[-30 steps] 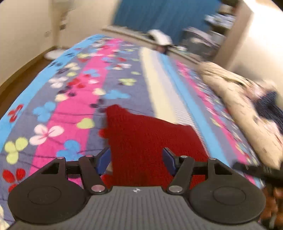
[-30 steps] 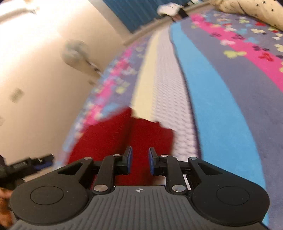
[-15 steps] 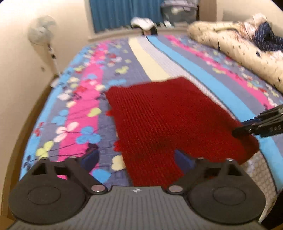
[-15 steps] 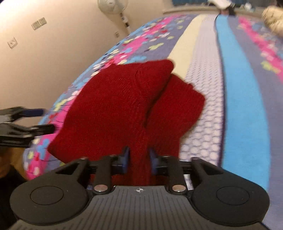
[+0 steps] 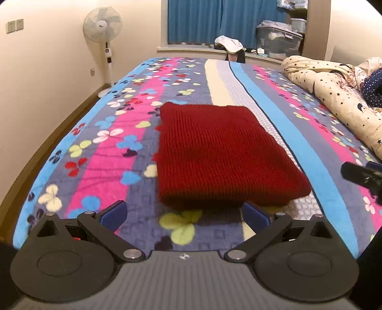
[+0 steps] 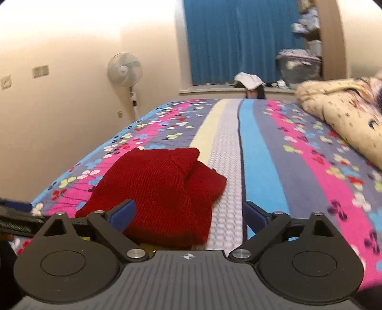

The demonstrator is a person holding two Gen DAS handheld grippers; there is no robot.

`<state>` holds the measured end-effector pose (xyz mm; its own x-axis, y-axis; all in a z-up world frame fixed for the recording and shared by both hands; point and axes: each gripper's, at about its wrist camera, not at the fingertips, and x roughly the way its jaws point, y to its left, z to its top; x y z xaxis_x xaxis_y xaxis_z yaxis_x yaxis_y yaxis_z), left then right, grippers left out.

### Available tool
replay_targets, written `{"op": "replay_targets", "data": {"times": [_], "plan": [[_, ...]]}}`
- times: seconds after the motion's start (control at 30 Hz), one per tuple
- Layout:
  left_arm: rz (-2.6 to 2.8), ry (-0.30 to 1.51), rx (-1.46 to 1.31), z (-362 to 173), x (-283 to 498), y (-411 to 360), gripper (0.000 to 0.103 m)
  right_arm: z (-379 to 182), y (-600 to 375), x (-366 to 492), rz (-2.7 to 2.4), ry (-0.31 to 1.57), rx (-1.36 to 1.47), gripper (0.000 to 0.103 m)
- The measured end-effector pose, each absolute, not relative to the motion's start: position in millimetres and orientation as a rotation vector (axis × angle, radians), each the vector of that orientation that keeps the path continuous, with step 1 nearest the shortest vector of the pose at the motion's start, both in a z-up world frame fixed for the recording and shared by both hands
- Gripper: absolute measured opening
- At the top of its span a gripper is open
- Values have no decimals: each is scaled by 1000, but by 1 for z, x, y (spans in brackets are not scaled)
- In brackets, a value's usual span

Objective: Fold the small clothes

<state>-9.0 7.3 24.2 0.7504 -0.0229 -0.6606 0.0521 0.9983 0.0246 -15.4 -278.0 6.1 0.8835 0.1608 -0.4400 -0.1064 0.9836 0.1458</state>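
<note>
A red knitted garment (image 5: 219, 152) lies folded into a flat rectangle on the flowered bedspread (image 5: 100, 152). My left gripper (image 5: 183, 215) is open and empty, just short of the garment's near edge. In the right wrist view the same garment (image 6: 162, 190) lies ahead and to the left, with a folded layer on top. My right gripper (image 6: 188, 214) is open and empty, its left finger over the garment's near edge. The right gripper's tip shows at the right edge of the left wrist view (image 5: 363, 176).
A rolled cream star-print duvet (image 5: 334, 100) lies along the bed's right side. A standing fan (image 5: 103, 35) is by the left wall. Blue curtains (image 5: 214, 21), a windowsill with clothes and storage boxes (image 5: 278, 40) are at the far end.
Both grippers pulled back from the garment. The right gripper, nearly shut on the garment's edge before, has opened and let it go. The garment now lies folded flat.
</note>
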Motion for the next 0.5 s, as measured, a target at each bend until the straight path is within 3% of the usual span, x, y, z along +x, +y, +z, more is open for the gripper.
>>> {"op": "replay_targets", "data": {"times": [0.5], "plan": [[-60, 733, 34, 11, -1, 1, 103, -5, -229, -6, 177, 497, -61, 97]]}}
